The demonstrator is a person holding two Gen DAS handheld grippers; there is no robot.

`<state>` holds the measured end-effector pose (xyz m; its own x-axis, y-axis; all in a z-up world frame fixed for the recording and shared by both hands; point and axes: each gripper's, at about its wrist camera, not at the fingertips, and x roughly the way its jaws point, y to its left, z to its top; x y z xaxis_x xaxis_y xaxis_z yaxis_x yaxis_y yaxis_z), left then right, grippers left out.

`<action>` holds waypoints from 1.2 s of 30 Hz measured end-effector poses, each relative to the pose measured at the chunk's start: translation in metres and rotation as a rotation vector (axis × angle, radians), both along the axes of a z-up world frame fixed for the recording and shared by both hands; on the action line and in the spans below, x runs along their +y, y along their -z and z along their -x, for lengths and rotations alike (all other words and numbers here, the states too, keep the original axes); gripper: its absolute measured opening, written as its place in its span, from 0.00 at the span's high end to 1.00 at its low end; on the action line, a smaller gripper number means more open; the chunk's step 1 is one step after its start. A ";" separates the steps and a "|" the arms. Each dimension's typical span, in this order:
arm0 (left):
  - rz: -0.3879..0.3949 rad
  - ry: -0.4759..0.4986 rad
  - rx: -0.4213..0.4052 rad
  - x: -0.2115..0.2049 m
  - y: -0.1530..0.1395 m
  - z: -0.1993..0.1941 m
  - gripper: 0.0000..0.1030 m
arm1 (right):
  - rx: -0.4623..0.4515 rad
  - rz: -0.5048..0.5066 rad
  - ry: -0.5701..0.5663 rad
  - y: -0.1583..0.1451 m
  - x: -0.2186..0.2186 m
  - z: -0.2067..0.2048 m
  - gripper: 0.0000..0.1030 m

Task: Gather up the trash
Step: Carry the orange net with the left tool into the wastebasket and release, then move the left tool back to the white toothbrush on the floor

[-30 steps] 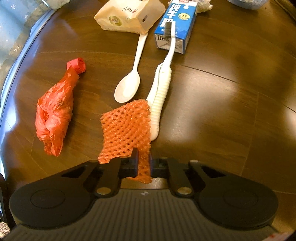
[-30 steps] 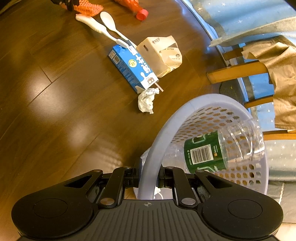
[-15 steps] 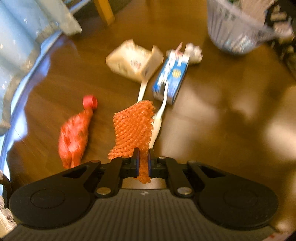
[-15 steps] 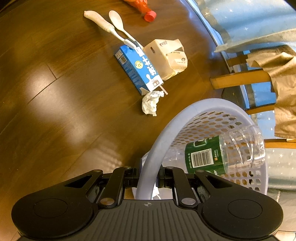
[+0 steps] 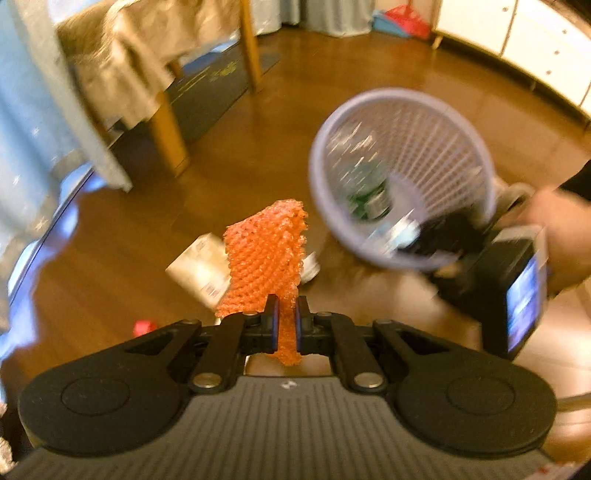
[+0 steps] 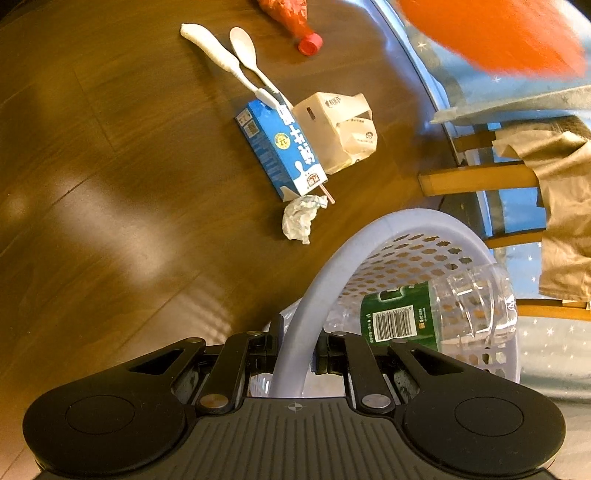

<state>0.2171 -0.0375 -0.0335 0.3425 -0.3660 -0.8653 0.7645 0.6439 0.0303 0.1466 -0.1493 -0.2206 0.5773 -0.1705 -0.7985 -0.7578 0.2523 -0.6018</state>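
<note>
Lifted clear of the counter (image 6: 110,155) since a second ago, the orange foam net (image 5: 266,254) now hangs in the air, pinched at its lower end by the clenched jaws of the left gripper (image 5: 283,325), with the lavender basket (image 5: 402,173) ahead and to the right. The right gripper (image 6: 297,345) has stayed put, its jaws clamped on the rim of that basket (image 6: 373,236), which is tilted and holds a clear plastic bottle (image 6: 436,314) with a green label. On the counter beyond lie a crumpled paper wad (image 6: 301,219), a blue milk carton (image 6: 282,151), a beige carton (image 6: 340,129), a white spoon (image 6: 245,48), a white toothbrush (image 6: 225,61) and a red plastic bag (image 6: 291,14). A person's hand (image 5: 561,240) grips the right tool.
</note>
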 end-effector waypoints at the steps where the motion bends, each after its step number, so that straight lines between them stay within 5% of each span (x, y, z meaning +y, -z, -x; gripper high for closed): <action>1: 0.014 0.011 0.003 -0.008 -0.005 0.001 0.95 | 0.000 -0.001 -0.001 0.000 0.000 0.000 0.91; 15: 0.140 0.157 0.051 -0.109 -0.005 -0.006 0.94 | 0.002 -0.017 -0.021 0.000 0.005 0.009 0.91; 20: 0.170 0.165 0.031 -0.125 -0.007 -0.008 0.76 | 0.010 -0.022 -0.022 0.000 0.003 0.013 0.91; 36: 0.157 -0.001 -0.019 -0.068 -0.012 -0.037 0.75 | 0.020 -0.026 0.002 0.000 0.000 0.012 0.91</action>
<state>0.2544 -0.1056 -0.0210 0.3588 -0.4962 -0.7906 0.7644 0.6423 -0.0561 0.1343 -0.1494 -0.2202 0.5612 -0.1502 -0.8139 -0.7690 0.2691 -0.5799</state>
